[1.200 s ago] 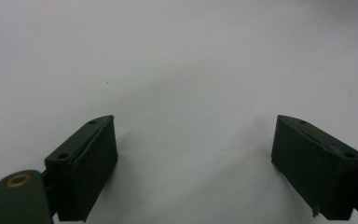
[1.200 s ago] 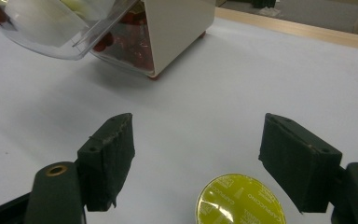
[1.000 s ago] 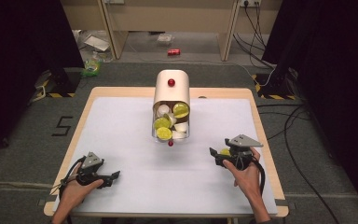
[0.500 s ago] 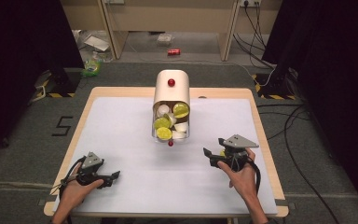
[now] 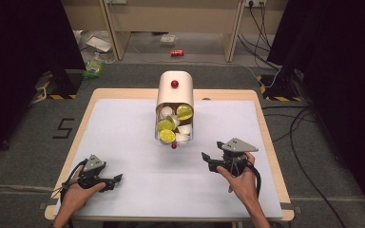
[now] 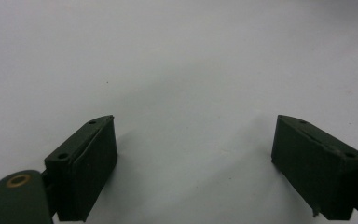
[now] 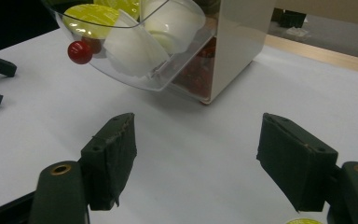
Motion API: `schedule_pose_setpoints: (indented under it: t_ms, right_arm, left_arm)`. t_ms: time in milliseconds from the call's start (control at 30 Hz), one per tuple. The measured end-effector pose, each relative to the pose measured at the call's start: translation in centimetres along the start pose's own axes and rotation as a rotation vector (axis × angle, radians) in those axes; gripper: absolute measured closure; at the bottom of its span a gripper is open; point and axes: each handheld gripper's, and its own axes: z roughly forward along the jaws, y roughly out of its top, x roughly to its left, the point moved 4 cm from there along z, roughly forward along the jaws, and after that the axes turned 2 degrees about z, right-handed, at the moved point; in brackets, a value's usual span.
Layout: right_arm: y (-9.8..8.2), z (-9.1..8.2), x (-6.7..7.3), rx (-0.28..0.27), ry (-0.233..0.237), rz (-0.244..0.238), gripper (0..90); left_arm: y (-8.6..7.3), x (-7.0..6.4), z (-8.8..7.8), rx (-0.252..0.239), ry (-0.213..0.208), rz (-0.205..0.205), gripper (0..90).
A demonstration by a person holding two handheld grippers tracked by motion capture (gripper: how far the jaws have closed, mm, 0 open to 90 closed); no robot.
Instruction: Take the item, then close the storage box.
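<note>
Jaws spread on both; the right gripper [image 5: 212, 158] has shifted leftward, nearer the open drawer [image 5: 173, 132]; left gripper [image 5: 111, 181] unmoved.

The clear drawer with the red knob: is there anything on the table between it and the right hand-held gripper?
Nothing visible. In the right gripper view, bare white table lies between the open right hand-held gripper and the clear drawer with its red knob.
</note>
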Motion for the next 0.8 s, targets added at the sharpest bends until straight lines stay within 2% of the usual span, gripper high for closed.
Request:
schedule_pose_setpoints:
  t_ms: [333,800]
  right_arm:
    - [0.6,1.0,1.0,-0.001,0.025,-0.023,28.4]
    - [1.2,2.5,1.7,-0.006,0.024,-0.052,28.8]
  left_arm:
    - [0.0,0.0,0.0,0.0,0.0,0.0,13.6]
    - [0.0,0.0,0.0,-0.001,0.0,0.0,13.6]
